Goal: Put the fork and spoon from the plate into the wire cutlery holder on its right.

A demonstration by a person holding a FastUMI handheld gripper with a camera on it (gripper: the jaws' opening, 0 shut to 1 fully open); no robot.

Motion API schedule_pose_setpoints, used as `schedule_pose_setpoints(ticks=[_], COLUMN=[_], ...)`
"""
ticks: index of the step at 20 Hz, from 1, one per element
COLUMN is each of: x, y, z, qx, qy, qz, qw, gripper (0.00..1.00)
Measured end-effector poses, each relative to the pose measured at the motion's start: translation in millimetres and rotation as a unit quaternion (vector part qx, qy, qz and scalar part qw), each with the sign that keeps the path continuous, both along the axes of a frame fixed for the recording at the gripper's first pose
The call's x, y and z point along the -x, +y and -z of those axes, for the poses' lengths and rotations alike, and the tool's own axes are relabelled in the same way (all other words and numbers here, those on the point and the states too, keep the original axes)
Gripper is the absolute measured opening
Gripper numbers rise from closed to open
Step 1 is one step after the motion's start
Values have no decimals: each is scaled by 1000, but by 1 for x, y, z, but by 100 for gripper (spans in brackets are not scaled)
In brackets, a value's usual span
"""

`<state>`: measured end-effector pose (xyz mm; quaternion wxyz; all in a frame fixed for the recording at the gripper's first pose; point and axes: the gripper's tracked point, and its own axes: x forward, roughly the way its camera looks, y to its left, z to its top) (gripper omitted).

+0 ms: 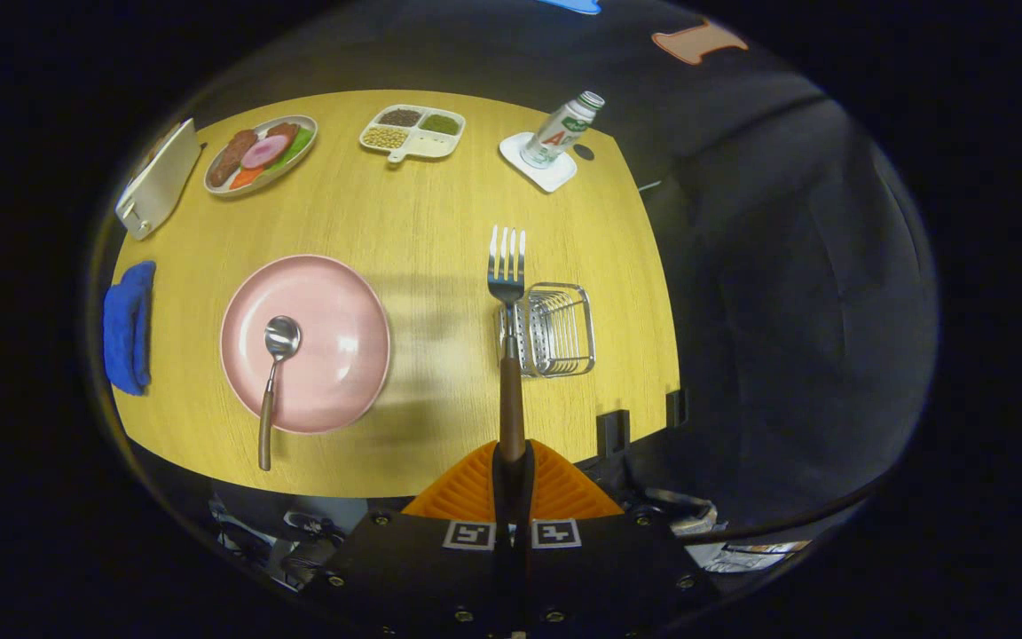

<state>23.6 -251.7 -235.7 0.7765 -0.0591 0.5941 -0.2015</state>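
Fork held high over the table, tines pointing ahead.
The gripper [512,461] is pinching the fork [507,293] by its wooden handle, hanging above the wire cutlery holder's [555,330] left rim. The spoon [273,373] is lying on the pink plate [334,293], handle overhanging the near rim. Bare wood is lying between them. The bottle's [560,131] label is too blurred to read.

The gripper [512,475] is held high, looking steeply down. Its two fingers [564,493] are pressed together on the wooden handle of the fork [507,311], which is carried straight ahead of them, tines pointing away.
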Motion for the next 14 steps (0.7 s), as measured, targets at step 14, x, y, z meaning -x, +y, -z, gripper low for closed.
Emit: schedule_pose_setpoints(ticks=[14], x=[27], y=[-59], z=[38], qx=[-39], qy=[61], qz=[58], qw=[996], gripper=[1])
